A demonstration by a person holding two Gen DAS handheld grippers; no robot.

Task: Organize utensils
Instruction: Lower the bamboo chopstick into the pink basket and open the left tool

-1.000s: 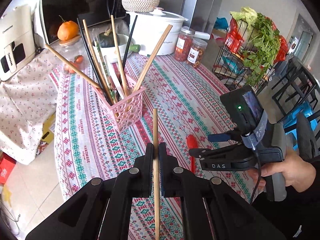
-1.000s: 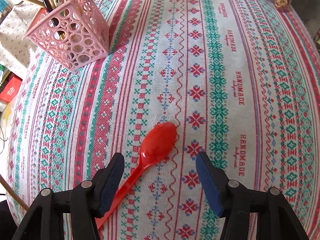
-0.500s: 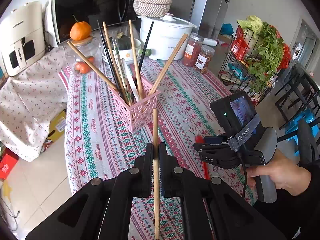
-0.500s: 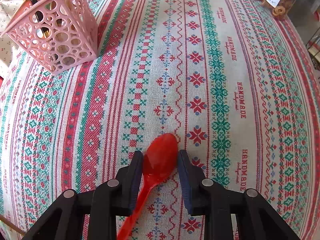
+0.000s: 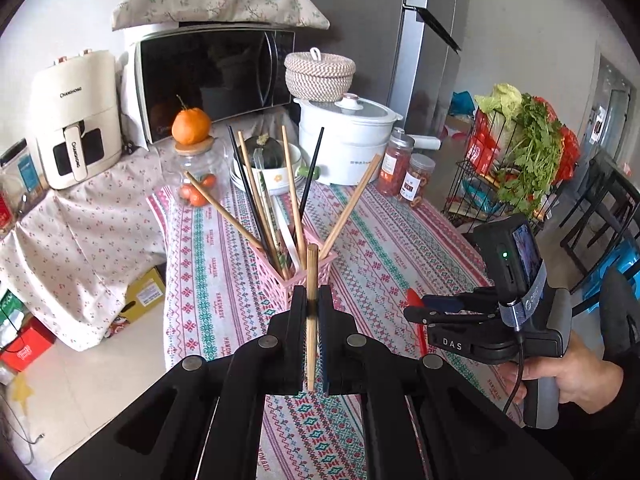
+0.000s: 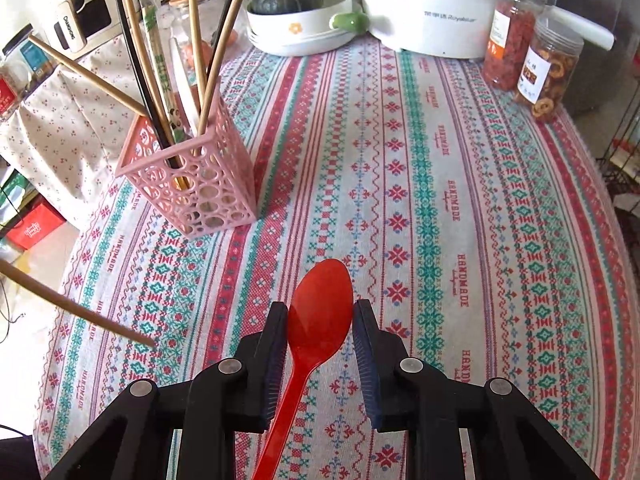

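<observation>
My left gripper (image 5: 313, 300) is shut on a single wooden chopstick (image 5: 312, 272), which stands upright between its pads, just in front of the pink lattice holder (image 5: 276, 278). The holder (image 6: 200, 192) stands on the patterned tablecloth (image 6: 440, 160) and contains several wooden and black chopsticks that lean outward. A red plastic spoon (image 6: 320, 284) is gripped by its bowl in my right gripper (image 6: 320, 310), handle pointing back toward the camera, lifted off the cloth. In the left wrist view the right gripper (image 5: 416, 314) hovers right of the holder. The held chopstick's end (image 6: 80, 312) shows at lower left.
At the table's far end stand a white cooker (image 5: 344, 136), two jars of dried snacks (image 6: 532, 52), a bowl with a green squash (image 6: 296, 12) and a glass jar topped with an orange (image 5: 192, 148). A microwave (image 5: 212, 76) and a vegetable rack (image 5: 516, 152) lie beyond.
The right gripper closed on the red spoon's bowl and lifted it off the cloth. The left gripper rose and tilted up with its chopstick, bringing the far counter into view.
</observation>
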